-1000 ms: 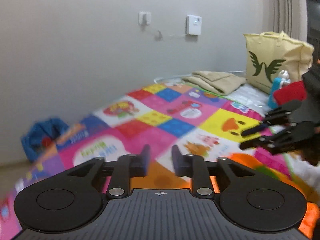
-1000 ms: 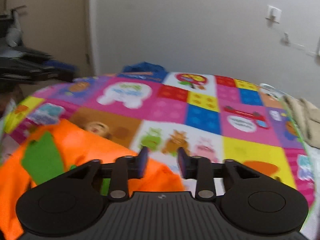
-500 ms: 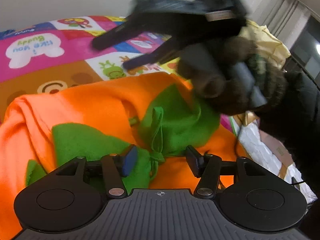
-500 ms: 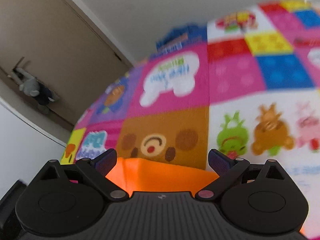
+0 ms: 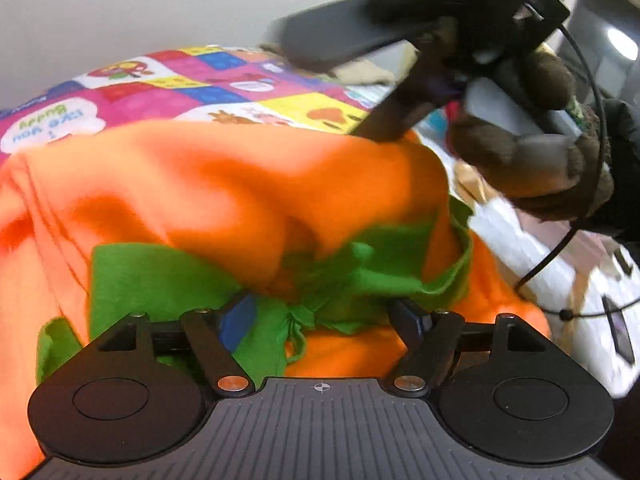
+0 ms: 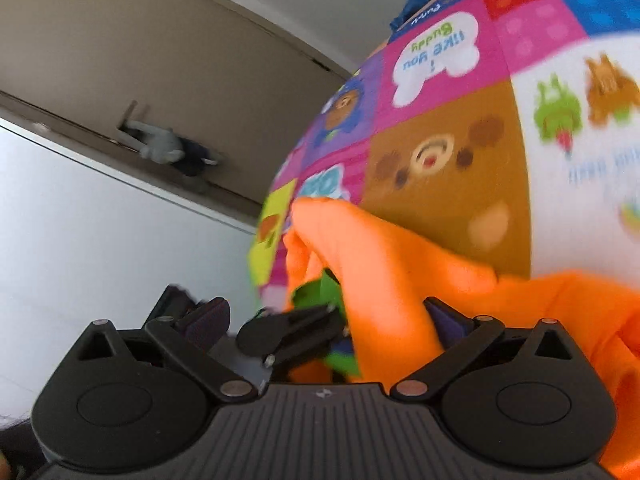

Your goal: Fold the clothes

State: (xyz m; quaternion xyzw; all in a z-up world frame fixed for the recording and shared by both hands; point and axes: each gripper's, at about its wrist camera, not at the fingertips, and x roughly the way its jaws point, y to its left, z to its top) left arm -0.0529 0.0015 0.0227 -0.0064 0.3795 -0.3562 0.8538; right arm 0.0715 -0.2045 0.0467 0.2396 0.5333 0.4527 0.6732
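Orange cloth with green trim, a fleece garment (image 5: pixel 240 184), lies bunched on a colourful patchwork play mat (image 5: pixel 192 76) that fills the middle of both views.

From the left wrist camera, the left gripper (image 5: pixel 326 318) points low over the garment, its fingers (image 5: pixel 236 316) spread wide with the green trim and a green drawstring lying between them; nothing is pinched. Above and to the right, the right gripper (image 5: pixel 380 124) comes down steeply from a gloved hand (image 5: pixel 532 152), its dark tips touching the far orange edge of the garment. A thin black cable hangs from that hand.

In the right wrist view the camera is rolled sharply, so the mat curves up the right side and a beige door and white wall fill the left. Its own fingers (image 6: pixel 208 320) stand wide apart; a fold of orange cloth drapes over the right-hand finger, with nothing clamped. The left gripper's dark linkage shows just ahead, against the green trim. A blue bundle (image 6: pixel 432 0) lies at the mat's far edge.
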